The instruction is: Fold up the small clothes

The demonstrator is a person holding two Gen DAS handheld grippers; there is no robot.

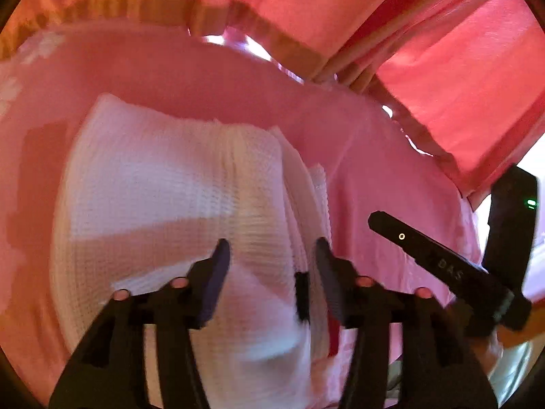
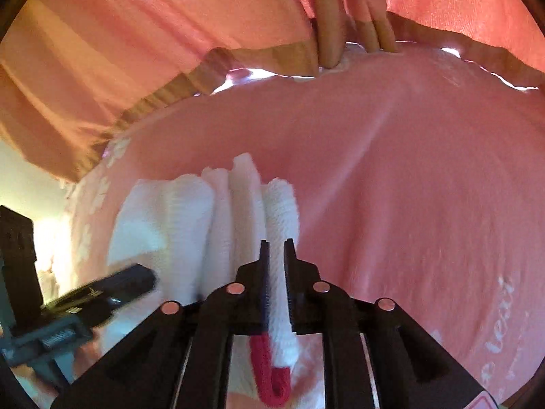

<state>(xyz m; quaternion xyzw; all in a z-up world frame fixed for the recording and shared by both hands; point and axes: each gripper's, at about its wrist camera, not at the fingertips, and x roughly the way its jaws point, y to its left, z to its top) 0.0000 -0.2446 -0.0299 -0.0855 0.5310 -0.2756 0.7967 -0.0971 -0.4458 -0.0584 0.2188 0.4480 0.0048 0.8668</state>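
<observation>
While the left hand-held gripper [image 1: 270, 255] hovers spread, the right hand-held gripper [image 2: 275, 248] pinches the white garment [image 2: 190, 211].

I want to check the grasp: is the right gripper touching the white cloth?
Touching. In the right wrist view, the right gripper has its fingers nearly closed on a fold of the white cloth, which passes between them.

Black gripper [image 2: 275, 248], round pinkish rivets.

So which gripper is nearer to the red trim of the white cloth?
Right. The right gripper has its jaws nearly shut on the white cloth just above the red trim. The left gripper is open over the cloth's broad middle, away from the trim.
</observation>
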